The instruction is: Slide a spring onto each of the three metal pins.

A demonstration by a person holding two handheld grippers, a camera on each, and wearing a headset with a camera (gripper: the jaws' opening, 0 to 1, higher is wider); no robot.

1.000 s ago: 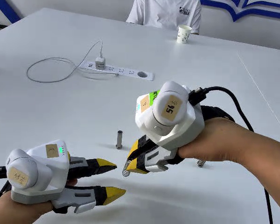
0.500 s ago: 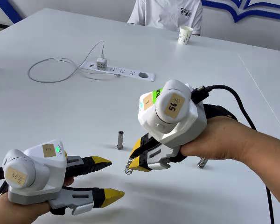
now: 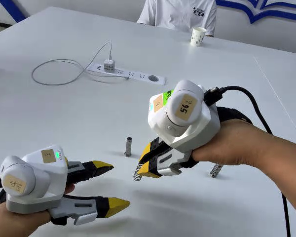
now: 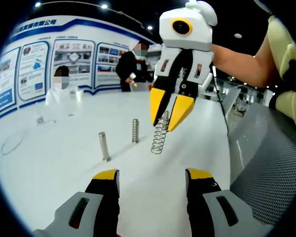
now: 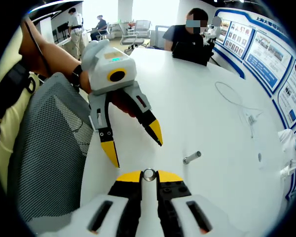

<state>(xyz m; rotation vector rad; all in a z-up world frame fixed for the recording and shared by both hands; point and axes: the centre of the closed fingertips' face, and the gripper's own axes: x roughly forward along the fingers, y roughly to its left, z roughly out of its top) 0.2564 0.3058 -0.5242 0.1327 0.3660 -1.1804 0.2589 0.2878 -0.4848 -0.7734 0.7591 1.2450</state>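
Note:
My right gripper [image 3: 143, 170] is shut on a small coil spring [image 3: 137, 173], which hangs from its yellow tips just right of and nearer than a bare upright metal pin [image 3: 128, 146]. The left gripper view has the spring [image 4: 160, 133] dangling from the right gripper [image 4: 170, 106], with the bare pin [image 4: 103, 146] and a pin wearing a spring [image 4: 135, 131] behind. That sprung pin [image 3: 215, 170] peeks out from behind my right hand. My left gripper [image 3: 117, 185] stands open at the lower left with nothing between its fingers. The right gripper view has the spring end [image 5: 149, 174] between the shut jaws.
A white power strip [image 3: 128, 75] with a charger and looped cable lies at the back of the white table. A paper cup [image 3: 198, 35] stands near the far edge, in front of a seated person [image 3: 180, 12]. A mesh chair [image 4: 266, 163] is beside the table.
My left gripper has drawn back a little to the left, still open. The right gripper keeps the spring near the bare pin, barely shifted; the camera moved slightly.

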